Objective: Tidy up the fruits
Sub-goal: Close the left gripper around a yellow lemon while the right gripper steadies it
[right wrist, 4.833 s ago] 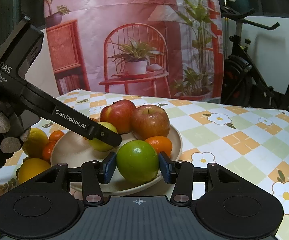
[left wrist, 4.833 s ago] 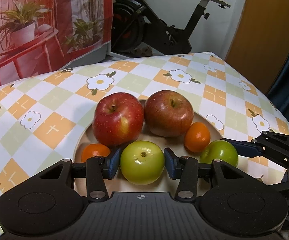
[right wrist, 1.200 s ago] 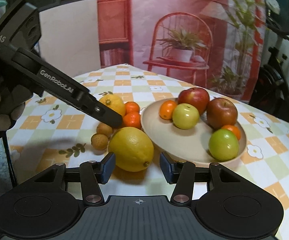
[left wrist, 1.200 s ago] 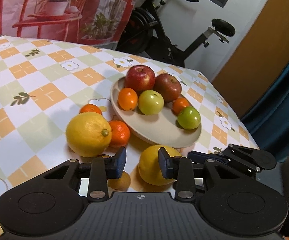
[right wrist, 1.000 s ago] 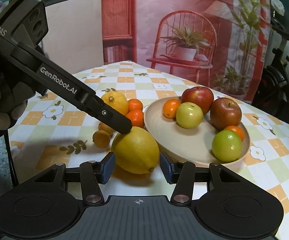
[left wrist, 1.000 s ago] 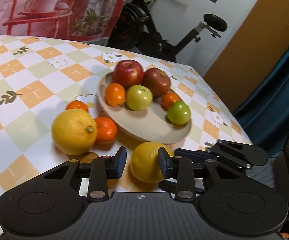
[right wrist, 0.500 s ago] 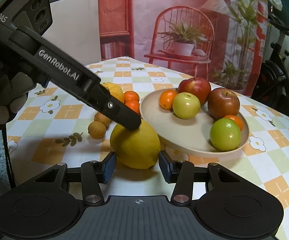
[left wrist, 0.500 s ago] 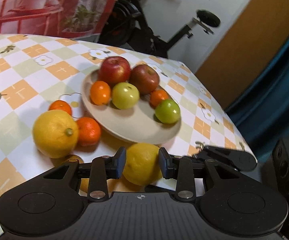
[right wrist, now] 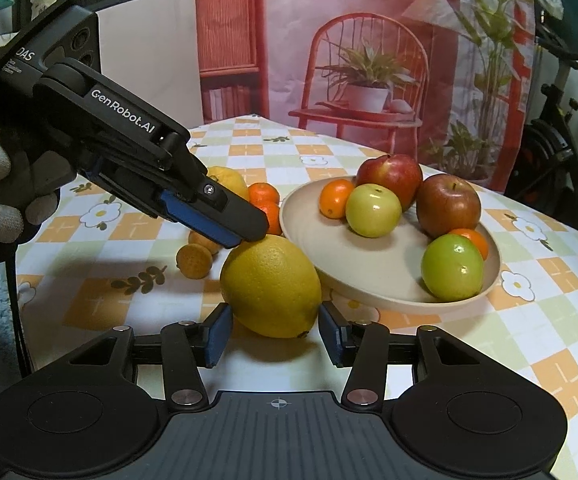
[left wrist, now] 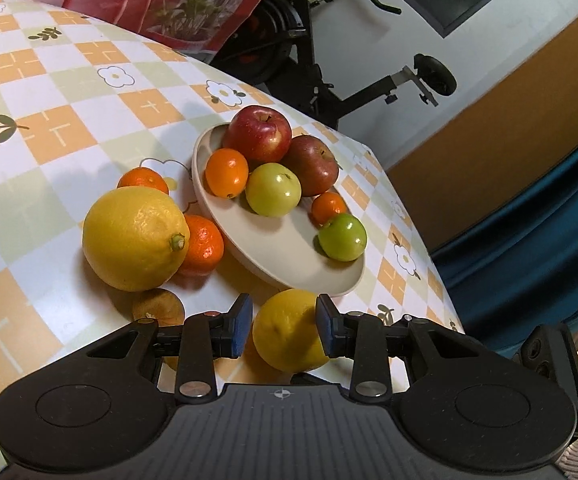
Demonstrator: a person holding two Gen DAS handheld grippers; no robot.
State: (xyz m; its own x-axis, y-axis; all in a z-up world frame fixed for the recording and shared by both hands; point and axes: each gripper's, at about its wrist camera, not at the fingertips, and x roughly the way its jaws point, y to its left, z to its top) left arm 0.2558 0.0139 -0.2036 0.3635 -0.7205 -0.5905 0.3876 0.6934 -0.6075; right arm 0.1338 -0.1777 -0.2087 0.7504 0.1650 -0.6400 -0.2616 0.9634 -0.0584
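Two claws are in use, and I hold one in each hand.

**Left claw.** My left claw point(left wrist: 283, 318) is partly spread. The near lemon point(left wrist: 289, 332) sits between its blue pads at the lower centre of the left wrist view. The right-hand pad meets the lemon's edge and the left-hand pad stands just beside the peel. I cannot tell whether the pads press. In the right wrist view this claw comes in from the upper left, and its tips touch the top of the same lemon.

**Right claw.** My right claw point(right wrist: 275, 328) is also partly spread. Its pads flank the near end of that lemon at the lower centre of the frame, each pad just beside the peel. I cannot tell whether either pad presses.

**Location of the fruit.**
- The near lemon rests on the checked worktop point(left wrist: 41, 152), just beside the front rim of the plate point(right wrist: 389, 292).
- The plate carries two red apples, two green fruits and two small orange fruits.
- A second lemon point(left wrist: 135, 236) lies left of the plate, touching a mandarin point(left wrist: 203, 246).
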